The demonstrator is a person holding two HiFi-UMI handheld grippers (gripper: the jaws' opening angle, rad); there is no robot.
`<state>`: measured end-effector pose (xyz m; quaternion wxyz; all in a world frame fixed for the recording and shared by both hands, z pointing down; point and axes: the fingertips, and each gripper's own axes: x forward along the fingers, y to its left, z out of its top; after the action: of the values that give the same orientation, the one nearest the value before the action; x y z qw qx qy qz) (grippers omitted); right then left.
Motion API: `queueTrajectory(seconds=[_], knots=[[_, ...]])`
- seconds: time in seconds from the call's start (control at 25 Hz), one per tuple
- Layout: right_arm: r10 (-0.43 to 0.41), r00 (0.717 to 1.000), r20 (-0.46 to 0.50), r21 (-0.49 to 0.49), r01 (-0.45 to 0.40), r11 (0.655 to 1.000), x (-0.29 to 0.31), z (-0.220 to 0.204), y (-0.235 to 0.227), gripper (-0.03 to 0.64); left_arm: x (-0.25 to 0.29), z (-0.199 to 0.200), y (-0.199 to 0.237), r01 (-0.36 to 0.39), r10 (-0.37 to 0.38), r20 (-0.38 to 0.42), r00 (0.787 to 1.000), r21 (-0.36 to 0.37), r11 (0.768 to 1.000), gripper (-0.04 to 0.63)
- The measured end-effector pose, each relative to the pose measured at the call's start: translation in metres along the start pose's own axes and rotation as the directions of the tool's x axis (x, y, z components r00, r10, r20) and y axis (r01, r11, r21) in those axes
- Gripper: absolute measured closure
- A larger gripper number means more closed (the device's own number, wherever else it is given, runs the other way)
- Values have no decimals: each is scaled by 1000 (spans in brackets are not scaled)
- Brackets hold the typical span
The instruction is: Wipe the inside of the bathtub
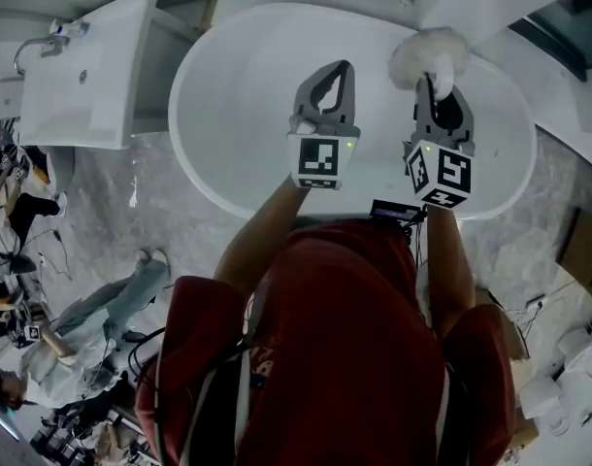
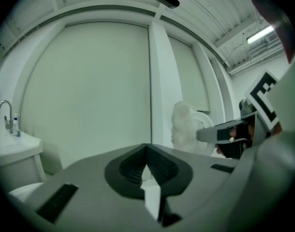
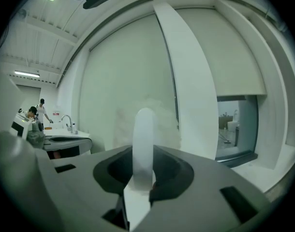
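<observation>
The white oval bathtub (image 1: 228, 85) fills the top of the head view, its inside bare. My right gripper (image 1: 442, 90) is held above the tub's right side and is shut on the white handle (image 3: 143, 144) of a fluffy white duster (image 1: 427, 51). Its fluffy head (image 3: 154, 117) rises beyond the jaws. My left gripper (image 1: 343, 71) hovers over the middle of the tub, shut with nothing in it; its jaws meet at a point (image 2: 147, 151). The duster (image 2: 185, 124) and the right gripper (image 2: 234, 132) also show at the right of the left gripper view.
A white washbasin (image 1: 82, 76) with a faucet (image 1: 39, 47) stands left of the tub. Several people and cables are at the lower left (image 1: 44, 357). A cardboard box (image 1: 587, 250) sits on the marble floor at the right. A window (image 3: 234, 129) is beyond the right gripper.
</observation>
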<state>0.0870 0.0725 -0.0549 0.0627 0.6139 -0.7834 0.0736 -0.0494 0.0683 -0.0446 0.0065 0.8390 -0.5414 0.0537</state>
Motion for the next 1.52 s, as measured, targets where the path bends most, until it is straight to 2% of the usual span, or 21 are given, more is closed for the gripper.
queueTrajectory(seconds=[0.12,0.32,0.4,0.68,1.32,1.52], knots=[[20,999,47,-14,-20,1000,-9,25,15,526,-7,20,12,-33,34,40,999,-11,999,580],[66,987,146,-95,-52,994,-23,70,39,525,-22,54,26,-56,52,88,995,37,998,580],[83,983,162,-107,-66,992,-26,77,46,525,-30,67,32,-79,77,114,990,7,997,580],[82,986,143,-116,-66,991,-27,68,48,525,-49,74,40,-117,120,134,984,-27,993,580],[98,979,181,-104,-80,991,-51,79,48,525,-66,93,14,-108,110,161,981,-23,994,580],[99,979,180,-118,-79,990,-33,77,58,525,-59,88,33,-116,120,167,979,-34,993,580]])
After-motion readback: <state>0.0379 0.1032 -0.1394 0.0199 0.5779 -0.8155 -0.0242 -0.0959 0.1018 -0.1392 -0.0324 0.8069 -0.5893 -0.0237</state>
